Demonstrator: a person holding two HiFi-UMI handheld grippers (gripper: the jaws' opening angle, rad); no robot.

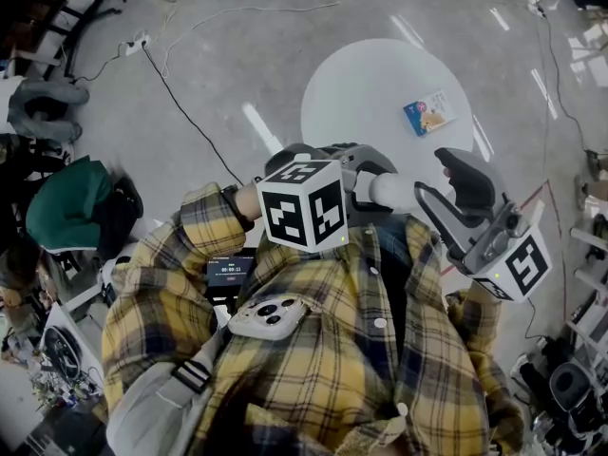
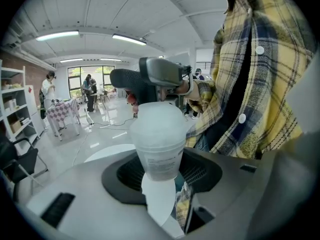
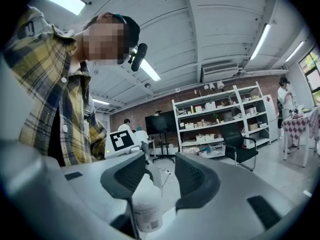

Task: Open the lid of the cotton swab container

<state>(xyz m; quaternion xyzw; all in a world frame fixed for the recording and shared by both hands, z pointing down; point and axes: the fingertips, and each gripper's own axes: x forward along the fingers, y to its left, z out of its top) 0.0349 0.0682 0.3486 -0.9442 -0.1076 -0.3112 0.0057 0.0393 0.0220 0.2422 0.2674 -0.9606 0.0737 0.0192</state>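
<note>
The cotton swab container is a frosted white plastic cup with a rounded lid on top. My left gripper is shut on the container's body and holds it upright, close to the person's plaid shirt. In the head view the container shows as a white cylinder between the two grippers. My right gripper stands open beside it, with nothing between its dark pads. From that gripper's view the container lies low, partly behind the left pad. In the head view the right gripper sits just right of the lid end.
A round white table stands on the floor ahead, with a small blue and orange packet on it. Cables run over the floor. A green jacket lies at the left. A phone hangs on the person's chest.
</note>
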